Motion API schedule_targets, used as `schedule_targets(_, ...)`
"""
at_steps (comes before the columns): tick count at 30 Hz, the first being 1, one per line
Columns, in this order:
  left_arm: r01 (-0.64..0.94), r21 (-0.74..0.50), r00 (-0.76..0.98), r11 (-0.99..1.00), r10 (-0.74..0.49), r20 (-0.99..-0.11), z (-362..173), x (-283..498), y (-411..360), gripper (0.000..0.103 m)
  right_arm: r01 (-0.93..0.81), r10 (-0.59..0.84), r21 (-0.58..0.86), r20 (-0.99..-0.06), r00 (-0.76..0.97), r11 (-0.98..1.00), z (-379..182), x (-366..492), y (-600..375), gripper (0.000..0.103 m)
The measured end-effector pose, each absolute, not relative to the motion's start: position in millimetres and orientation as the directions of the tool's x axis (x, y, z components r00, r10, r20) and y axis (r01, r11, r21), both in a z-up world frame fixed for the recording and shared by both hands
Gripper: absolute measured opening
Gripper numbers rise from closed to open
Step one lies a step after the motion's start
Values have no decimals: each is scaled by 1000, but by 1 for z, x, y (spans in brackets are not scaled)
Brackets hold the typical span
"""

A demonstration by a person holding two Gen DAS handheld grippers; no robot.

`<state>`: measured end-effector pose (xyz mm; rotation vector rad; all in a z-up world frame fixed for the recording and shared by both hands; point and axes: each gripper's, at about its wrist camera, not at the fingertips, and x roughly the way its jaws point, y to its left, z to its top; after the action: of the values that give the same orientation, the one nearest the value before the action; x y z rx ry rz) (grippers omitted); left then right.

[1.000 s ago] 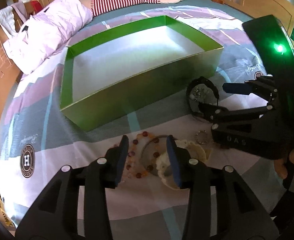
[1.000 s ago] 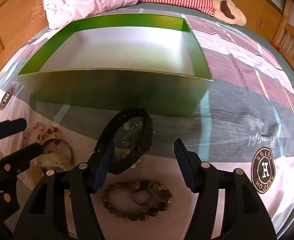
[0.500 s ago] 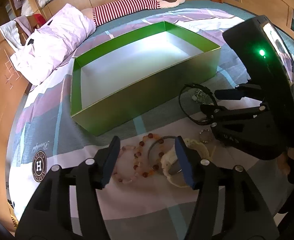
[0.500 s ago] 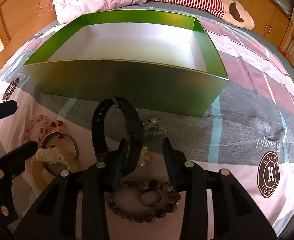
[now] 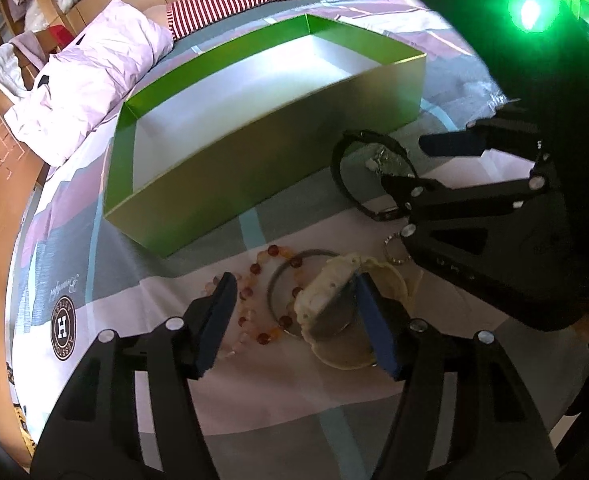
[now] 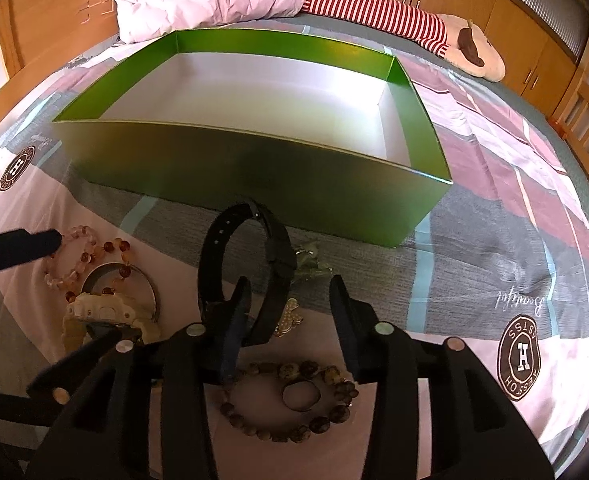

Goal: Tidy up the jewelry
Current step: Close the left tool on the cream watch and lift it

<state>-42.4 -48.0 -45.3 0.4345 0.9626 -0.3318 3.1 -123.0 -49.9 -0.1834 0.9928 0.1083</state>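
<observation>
An empty green box [image 5: 262,152] [image 6: 262,176] stands on the bed. In front of it lies jewelry. My left gripper [image 5: 294,316] is open over a red and pink bead bracelet [image 5: 254,312], a metal bangle [image 5: 278,292] and a cream watch [image 5: 334,296]. My right gripper [image 6: 290,320] is open around the strap of a black watch [image 6: 270,264], which stands on edge; it also shows in the left wrist view [image 5: 358,176]. A brown bead bracelet [image 6: 290,400] with a ring [image 6: 300,396] inside lies under the right gripper.
A patterned bedspread [image 6: 494,264] covers the bed. A pink quilt [image 5: 82,88] and a striped plush toy [image 6: 394,20] lie beyond the box. A small silver trinket [image 6: 310,264] and a gold charm [image 6: 288,320] lie beside the black watch. Wooden cabinets line the walls.
My right gripper narrowed around the black watch strap, tipping it upright, then opened wider again. My left gripper opened wider and drew back from the bead bracelet and cream watch.
</observation>
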Motion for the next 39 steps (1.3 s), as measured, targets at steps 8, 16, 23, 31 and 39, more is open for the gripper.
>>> schedule_targets(8,489,156,483,858,-118,-867,-51,-43,-49,28,-177,4,-111,-838,546,978,-49,1,-122,45)
schedule_targets(16,487,168,490,857,-109,-865,-52,-46,-51,30,-179,2,-114,-838,546,977,-53,2,-121,59)
schedule_targets(23,488,175,494,855,-105,-863,-51,-45,-51,30,-188,33,-87,-831,555,978,-57,6,-121,65)
schedule_targets(31,489,172,496,855,-111,-861,-49,-47,-51,27,-196,81,-33,-835,545,980,-56,6,-122,24)
schedule_targets(39,483,156,490,862,-118,-864,-47,-43,-46,25,-190,97,-10,-834,544,982,-55,6,-122,15)
